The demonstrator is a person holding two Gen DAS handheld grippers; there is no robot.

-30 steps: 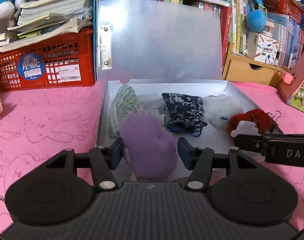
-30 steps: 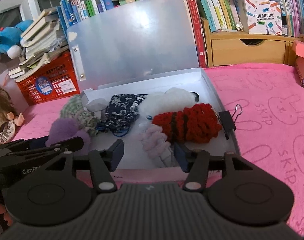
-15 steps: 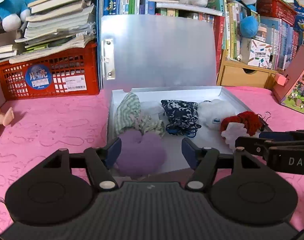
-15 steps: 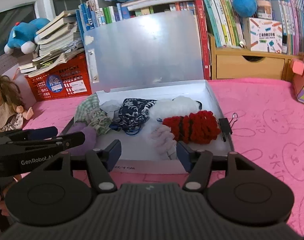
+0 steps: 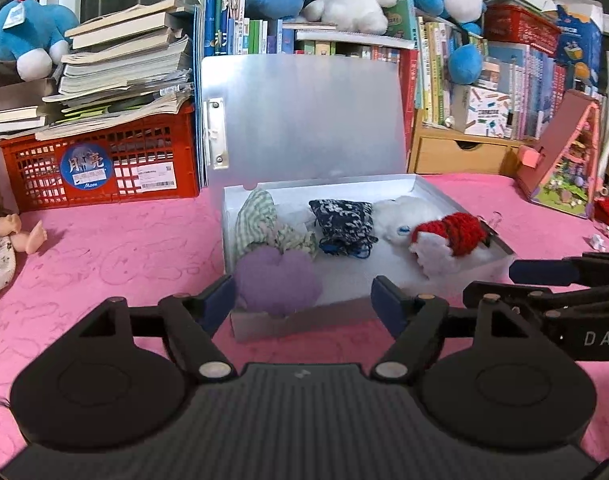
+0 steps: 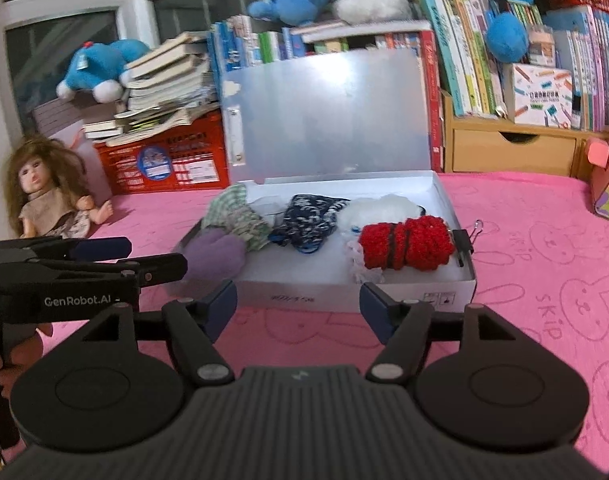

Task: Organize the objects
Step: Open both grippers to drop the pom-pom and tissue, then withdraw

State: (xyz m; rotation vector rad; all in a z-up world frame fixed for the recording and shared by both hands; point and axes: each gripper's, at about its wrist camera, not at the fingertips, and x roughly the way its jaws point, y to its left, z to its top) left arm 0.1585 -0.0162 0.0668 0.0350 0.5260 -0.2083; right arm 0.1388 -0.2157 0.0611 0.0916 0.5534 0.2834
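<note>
Purple plush (image 5: 278, 282) lies in the near left corner of the white box (image 5: 432, 190), pressed against the front wall and touching the green checked cloth (image 5: 256, 216) behind it; it is rounded, with no clear long axis. The left gripper (image 5: 304, 300) hangs just in front of the box with its 2 blue-padded fingers (image 5: 220, 300) spread wide and nothing between them, clear of the plush. The right gripper (image 6: 298, 306) is likewise wide open and empty, poised before the box's front wall. The box stands on the pink cloth (image 6: 544, 264) with its long side running left to right and its lid (image 5: 304, 120) upright at the back. Inside sit 5 soft things in a rough row: the purple plush, the checked cloth, 1 dark blue flowered pouch (image 5: 342, 220), 1 white fluffy toy (image 5: 400, 216) and 1 red knitted roll (image 6: 406, 242), whose long axis also runs left to right. 1 black binder clip (image 6: 464, 240) grips the box's right wall. Further out, 1 red crate (image 5: 104, 160) loaded with books stands to the left, and 1 doll (image 6: 44, 192) sits beside it.
</note>
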